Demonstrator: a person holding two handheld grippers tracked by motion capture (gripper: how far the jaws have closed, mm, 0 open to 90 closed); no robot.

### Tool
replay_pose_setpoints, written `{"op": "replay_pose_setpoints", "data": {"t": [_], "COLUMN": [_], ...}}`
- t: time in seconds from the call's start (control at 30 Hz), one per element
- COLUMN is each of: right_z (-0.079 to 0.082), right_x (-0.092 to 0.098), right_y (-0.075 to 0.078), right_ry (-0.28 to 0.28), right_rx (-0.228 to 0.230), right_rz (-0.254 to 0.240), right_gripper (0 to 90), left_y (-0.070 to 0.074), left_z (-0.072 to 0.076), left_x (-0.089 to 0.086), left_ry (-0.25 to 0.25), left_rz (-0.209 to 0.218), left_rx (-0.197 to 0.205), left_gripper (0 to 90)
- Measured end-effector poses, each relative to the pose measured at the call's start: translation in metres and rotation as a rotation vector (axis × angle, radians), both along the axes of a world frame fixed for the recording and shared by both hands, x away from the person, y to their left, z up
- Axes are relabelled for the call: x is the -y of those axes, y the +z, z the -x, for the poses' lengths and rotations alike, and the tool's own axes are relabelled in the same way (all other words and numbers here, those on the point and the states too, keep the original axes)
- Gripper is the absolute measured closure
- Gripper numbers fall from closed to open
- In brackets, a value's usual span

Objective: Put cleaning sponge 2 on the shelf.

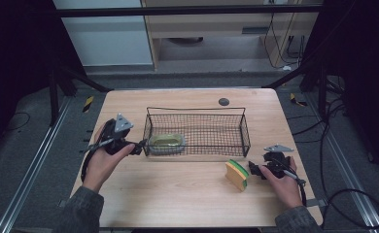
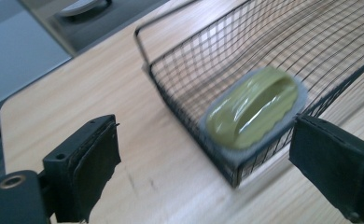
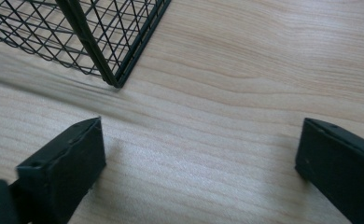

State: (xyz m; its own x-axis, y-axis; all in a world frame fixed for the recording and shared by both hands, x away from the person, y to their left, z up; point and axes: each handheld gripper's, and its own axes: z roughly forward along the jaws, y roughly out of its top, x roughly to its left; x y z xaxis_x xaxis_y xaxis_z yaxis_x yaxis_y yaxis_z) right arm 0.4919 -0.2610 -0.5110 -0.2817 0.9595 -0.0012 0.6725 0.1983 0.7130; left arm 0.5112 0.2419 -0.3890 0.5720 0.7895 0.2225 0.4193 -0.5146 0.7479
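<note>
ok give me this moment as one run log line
left gripper: open, empty, outside basket's left end | green dish: in wire basket | sponge: on table | right gripper: open, empty, beside sponge

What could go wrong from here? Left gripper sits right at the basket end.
1. The open left gripper sits close against the wire basket end wall; a careless pull or swing could snag the mesh and drag the basket.
2. The green scrubber lies tight against that same wall, so a jolt could shift it.
3. The sponge stands on edge near the open right gripper; a clumsy approach may topple it.
</note>
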Motion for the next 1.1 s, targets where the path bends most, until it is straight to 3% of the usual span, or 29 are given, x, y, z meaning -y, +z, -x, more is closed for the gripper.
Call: {"op": "replay_pose_setpoints", "data": {"t": [0.1,0.13,0.17,0.2,0.33,0.4,0.47,0.53,0.63,0.67,0.73,0.83,0.87,0.97,1.1], "right_z": [0.002,0.006,0.006,0.008,0.021,0.029,0.035,0.041,0.05,0.055,0.057,0.065,0.069,0.072,0.076], "right_x": [0.002,0.003,0.003,0.003,0.005,0.005,0.01,0.014,0.017,0.017,0.017,0.014,0.012,0.009,-0.002], "right_y": [0.006,0.01,0.01,0.014,0.029,0.035,0.039,0.043,0.051,0.056,0.058,0.066,0.072,0.078,0.095], "right_ry": [-0.01,-0.017,-0.017,-0.018,0.013,0.042,0.065,0.072,0.084,0.089,0.093,0.116,0.126,0.142,0.185], "right_rx": [-0.024,-0.011,-0.011,-0.009,-0.007,-0.022,-0.052,-0.079,-0.084,-0.095,-0.096,-0.09,-0.109,-0.112,-0.109], "right_rz": [0.008,0.027,0.027,0.04,0.044,0.068,0.074,0.06,0.048,0.037,0.035,0.023,-0.013,-0.014,-0.002], "right_gripper": [6.8,8.1,8.1,8.1,10.8,12.2,12.6,13.5,14.6,16.4,17.6,20.3,20.7,20.6,19.9], "left_y": [-0.024,-0.041,-0.041,-0.05,-0.068,-0.076,-0.082,-0.089,-0.095,-0.098,-0.099,-0.103,-0.105,-0.106,-0.111], "left_z": [0.008,0.012,0.012,0.012,0.014,0.013,0.009,0.005,0.003,0.002,0.002,0.001,0.0,-0.001,-0.002], "left_x": [-0.013,-0.021,-0.021,-0.025,-0.029,-0.03,-0.029,-0.028,-0.025,-0.022,-0.021,-0.023,-0.024,-0.028,-0.035], "left_ry": [0.04,0.052,0.052,0.057,0.066,0.086,0.102,0.094,0.095,0.088,0.092,0.097,0.098,0.106,0.116], "left_rz": [0.065,0.075,0.075,0.072,0.062,0.056,0.025,0.021,-0.004,-0.047,-0.051,-0.022,-0.025,-0.004,0.06], "left_rx": [-0.031,-0.065,-0.065,-0.1,-0.144,-0.145,-0.148,-0.17,-0.181,-0.172,-0.169,-0.187,-0.186,-0.197,-0.213], "left_gripper": [6.7,6.7,6.7,6.7,7.5,8.2,8.7,8.4,7.9,8.0,7.9,8.2,8.2,7.2,5.0]}}
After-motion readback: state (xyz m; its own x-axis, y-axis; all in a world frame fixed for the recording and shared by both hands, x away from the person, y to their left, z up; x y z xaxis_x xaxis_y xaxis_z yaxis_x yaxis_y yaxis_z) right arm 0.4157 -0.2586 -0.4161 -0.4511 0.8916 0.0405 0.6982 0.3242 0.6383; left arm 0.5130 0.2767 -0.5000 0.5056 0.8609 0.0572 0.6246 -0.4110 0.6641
